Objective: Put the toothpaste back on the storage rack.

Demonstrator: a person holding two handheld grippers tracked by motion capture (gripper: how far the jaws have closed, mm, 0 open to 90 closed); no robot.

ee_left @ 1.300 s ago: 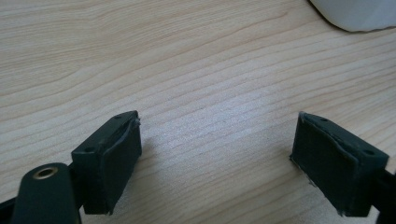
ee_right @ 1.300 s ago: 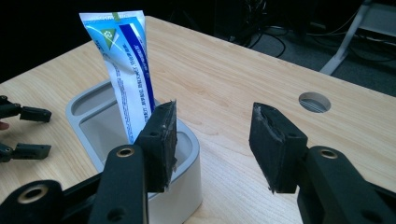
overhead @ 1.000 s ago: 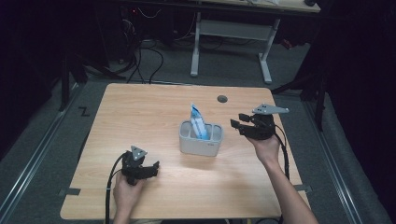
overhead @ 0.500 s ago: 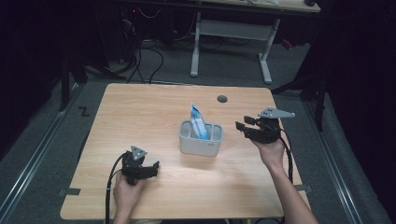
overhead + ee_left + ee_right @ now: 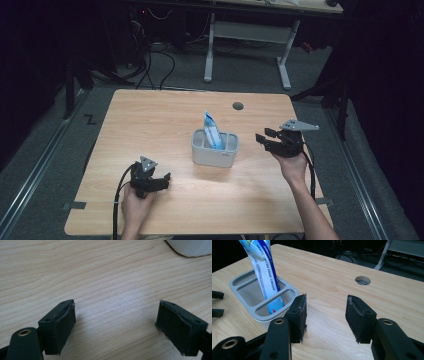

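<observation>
- Over the last second our right gripper [image 5: 265, 138] has drawn back from the grey plastic caddy with three slots [image 5: 215, 149], edging away to the right of the table; its jaws stand apart with nothing between them, and their spread has not changed.
- We read that as the placing being done: the blue and white tube [image 5: 212, 131] stands upright, leaning a little, in a slot of the caddy, and no gripper touches it.
- Our left gripper [image 5: 162, 178] has kept its place on the near left part of the light wooden table [image 5: 150, 115], jaws wide open and empty.
- The high view gives us the layout: caddy near the table's middle, the right gripper beside it but apart, the left gripper well apart.
- The right gripper view adds what that one cannot: the tube [image 5: 265, 272] sits in the slot on the far side from that gripper, with print down its side, too small for us to read. The pads [image 5: 299, 315] look frayed at the edges.
- The left gripper view shows bare wood grain between the jaws and the caddy's white-grey wall [image 5: 192, 247] at the top edge.
- At the left edge of the right gripper view, two dark tips are probably the other gripper's jaws.
</observation>
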